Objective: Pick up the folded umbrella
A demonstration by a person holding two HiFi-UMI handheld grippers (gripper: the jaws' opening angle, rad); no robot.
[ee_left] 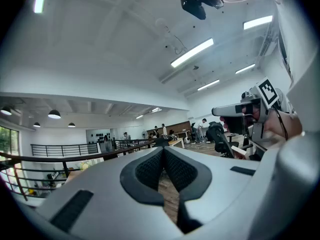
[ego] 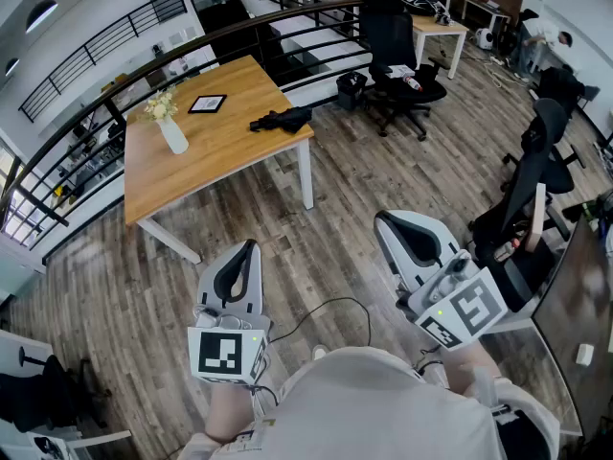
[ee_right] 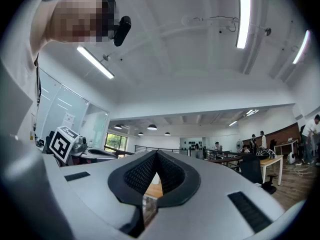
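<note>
The folded umbrella (ego: 281,120) is well apart from me. It is a black bundle lying flat at the near right corner of the wooden table (ego: 220,161), at about 12 o'clock from my left gripper (ego: 249,252) and 11 o'clock from my right gripper (ego: 388,223). A white vase with flowers (ego: 170,127) stands at the umbrella's 9 o'clock, and a dark tablet or frame (ego: 207,103) lies at its 10 o'clock. An office chair (ego: 402,56) sits off the table's corner at the umbrella's 2 o'clock.

Both grippers are at waist height in front of my body, pointing roughly level toward the table. Each has its jaws closed tip to tip with nothing between the pads. I judge this a carrying pose. Bare plank floor (ego: 316,247) lies between me and the table, so there is nothing to reach for yet and no reason to spread the jaws. The umbrella's place by the table edge should let me come at it from the floor side without leaning over the vase.

Only the head view shows the umbrella clearly and how far off it is. The gripper views look level across the room at ceiling lights, railing and distant people, and I cannot pick out the umbrella there. They do settle the jaw state, and each catches the other gripper's marker cube at its edge.
</note>
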